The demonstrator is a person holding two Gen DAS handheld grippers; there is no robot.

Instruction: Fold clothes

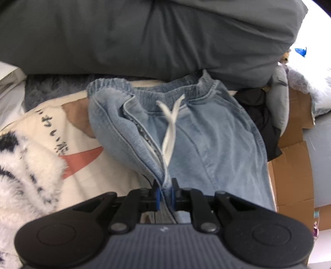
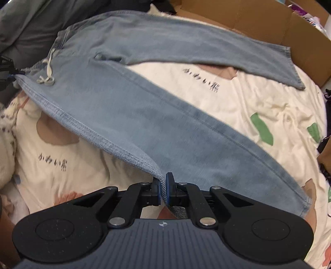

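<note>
So I have the light-blue denim drawstring trousers [image 2: 128, 107] pinched in both: left gripper [image 1: 164, 194] clamps the waist side, right gripper [image 2: 163, 190] the outer seam (the far leg lies flat); next, carry this leg onto the far leg.

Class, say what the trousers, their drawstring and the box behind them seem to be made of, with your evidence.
Trousers: faded, matte blue denim, seemingly; twill weave shows along the stitched seam.
Drawstring: flat, off-white woven cord, perhaps cotton.
Box: plain brown cardboard, dull with creased flaps.

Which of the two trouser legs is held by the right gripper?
The near leg, running to the right gripper; the far leg lies free toward the cardboard box.
</note>
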